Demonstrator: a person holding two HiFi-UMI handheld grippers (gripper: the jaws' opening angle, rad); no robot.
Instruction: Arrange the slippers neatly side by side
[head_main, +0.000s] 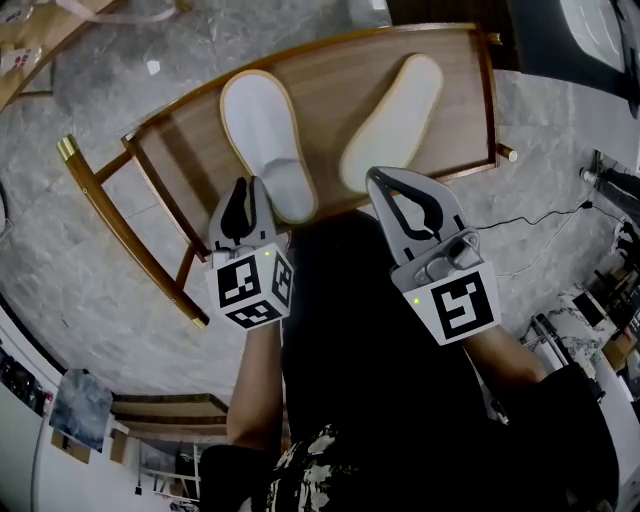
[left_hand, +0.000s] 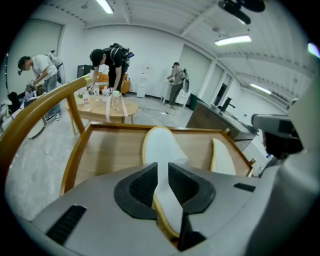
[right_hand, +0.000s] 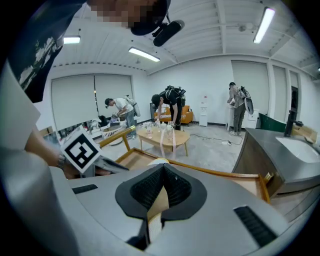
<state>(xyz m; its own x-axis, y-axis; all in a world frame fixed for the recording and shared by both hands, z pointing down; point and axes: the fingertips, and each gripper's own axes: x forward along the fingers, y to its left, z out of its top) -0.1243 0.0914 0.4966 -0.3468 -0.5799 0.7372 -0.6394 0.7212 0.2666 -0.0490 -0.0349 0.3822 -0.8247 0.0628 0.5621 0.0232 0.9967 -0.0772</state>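
Observation:
Two slippers lie on a wooden chair seat (head_main: 340, 75). The white slipper (head_main: 262, 135) rests insole up at the left, its toe part toward me. My left gripper (head_main: 240, 208) is shut on that near end; in the left gripper view the white fabric (left_hand: 161, 145) fills the gap between the pads (left_hand: 142, 185). The cream slipper (head_main: 395, 118) lies at the right, sole showing, angled away from the white one. My right gripper (head_main: 402, 200) is shut on its near edge, and the cream edge (right_hand: 159, 202) runs between the jaws in the right gripper view.
The seat has a raised wooden rim (left_hand: 75, 155) and curved armrest (head_main: 110, 215). A black cable (head_main: 545, 222) crosses the marble floor at the right. Beyond stand a round wooden table (left_hand: 107, 109) with bottles, several people, and a grey counter (right_hand: 282, 155).

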